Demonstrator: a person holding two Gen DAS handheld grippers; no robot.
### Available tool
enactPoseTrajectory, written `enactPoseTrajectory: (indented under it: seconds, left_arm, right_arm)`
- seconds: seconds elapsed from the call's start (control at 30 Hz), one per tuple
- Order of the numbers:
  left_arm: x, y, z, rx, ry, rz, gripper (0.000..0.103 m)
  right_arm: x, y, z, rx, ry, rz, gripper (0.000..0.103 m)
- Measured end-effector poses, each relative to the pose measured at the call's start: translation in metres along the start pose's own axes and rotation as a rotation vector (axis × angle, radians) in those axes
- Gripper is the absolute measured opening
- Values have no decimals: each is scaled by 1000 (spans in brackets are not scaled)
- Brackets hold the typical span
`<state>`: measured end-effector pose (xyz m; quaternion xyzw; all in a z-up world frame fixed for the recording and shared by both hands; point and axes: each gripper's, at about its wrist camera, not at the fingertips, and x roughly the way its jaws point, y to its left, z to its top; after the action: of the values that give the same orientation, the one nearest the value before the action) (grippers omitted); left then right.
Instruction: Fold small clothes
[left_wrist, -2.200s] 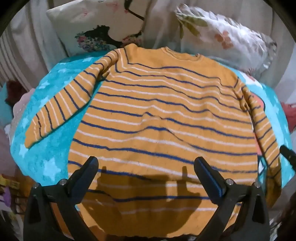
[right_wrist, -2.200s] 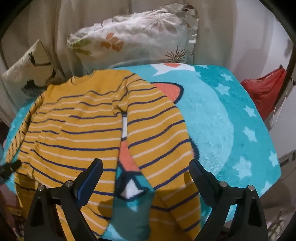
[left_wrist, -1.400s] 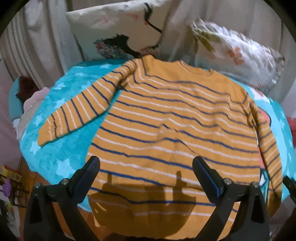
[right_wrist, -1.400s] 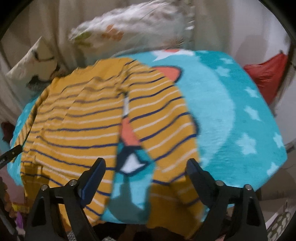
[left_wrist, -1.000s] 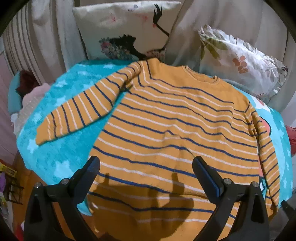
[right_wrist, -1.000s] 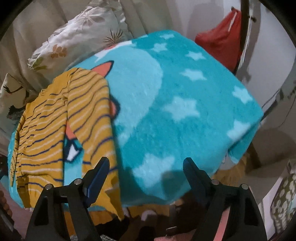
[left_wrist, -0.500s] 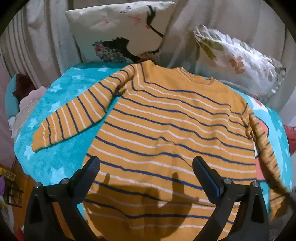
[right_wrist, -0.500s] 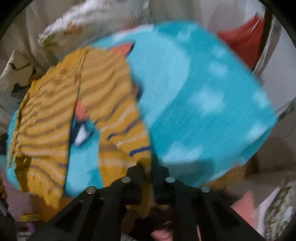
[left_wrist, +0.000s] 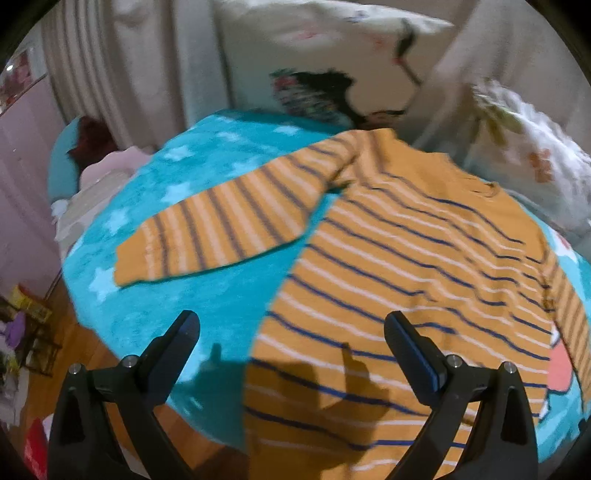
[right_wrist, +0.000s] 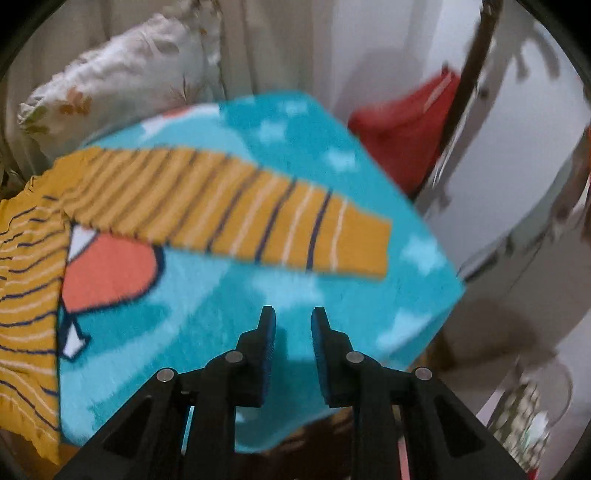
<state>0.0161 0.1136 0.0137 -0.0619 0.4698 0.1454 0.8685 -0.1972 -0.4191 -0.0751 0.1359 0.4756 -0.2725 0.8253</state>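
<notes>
One striped sweater (left_wrist: 406, 280), one star-patterned blanket (right_wrist: 332, 155), two pillows (left_wrist: 332, 74) and one red bag (right_wrist: 406, 129) are here.

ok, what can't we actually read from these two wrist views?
- Sweater hem: left wrist view, cut off by the bottom edge and the left gripper fingers.
- Sweater body: right wrist view, cropped at the left edge.
- Right sleeve cuff: motion blur.
- Pillow prints: blurred.
- Right gripper: opening, nothing between its fingers.

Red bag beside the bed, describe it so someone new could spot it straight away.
Start at the turquoise star blanket with the striped orange sweater on it. Past its far right corner, against the pale wall, slumps the red bag: the only solid red thing there.
</notes>
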Motion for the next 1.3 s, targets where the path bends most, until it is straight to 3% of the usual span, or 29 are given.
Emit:
enactPoseTrajectory:
  seconds: [0.07, 0.13, 0.17, 0.4, 0.67, 0.83, 1.0, 1.1, 1.13, 1.17, 1.2, 1.23, 1.27, 1.3]
  left_arm:
    - [4, 16, 0, -30, 9, 25, 100]
    - [7, 30, 0, -58, 14, 34, 100]
    - [7, 38, 0, -75, 16, 40, 100]
    - [24, 115, 11, -221, 34, 87, 100]
    - [75, 194, 42, -267, 94, 136, 100]
    - [113, 229, 57, -261, 144, 104, 100]
    - [136, 238, 62, -209, 173, -51, 100]
    - [143, 232, 60, -154, 202, -86, 99]
    - [145, 230, 60, -141, 198, -84, 95]
    - [143, 229, 61, -118, 193, -80, 80]
    - [139, 226, 62, -83, 184, -65, 53]
    - [137, 223, 66, -59, 187, -99, 39]
    - [136, 224, 68, -57, 202, -150, 14]
    - [135, 226, 72, -66, 218, -197, 9]
  right_arm:
    - [2, 1, -1, 17, 7, 34, 25]
    - [3, 2, 3, 39, 7, 78, 44]
    - [4, 5, 5, 57, 6, 110, 46]
    - [17, 46, 21, 104, 24, 188, 46]
    - [-7, 124, 33, 72, -10, 229, 51]
    - [-23, 196, 30, 6, -14, 240, 52]
    - [-31, 256, 27, -51, -7, 257, 52]
    - [-33, 280, 25, -71, -3, 260, 53]
    - [-34, 288, 25, -77, 0, 262, 53]
    - [-34, 297, 26, -85, 1, 265, 53]
    - [-36, 306, 26, -95, -1, 264, 53]
    - [-37, 314, 25, -105, -4, 262, 53]
    - [-37, 319, 26, -113, -5, 260, 53]
    - [-38, 326, 26, -120, -6, 259, 53]
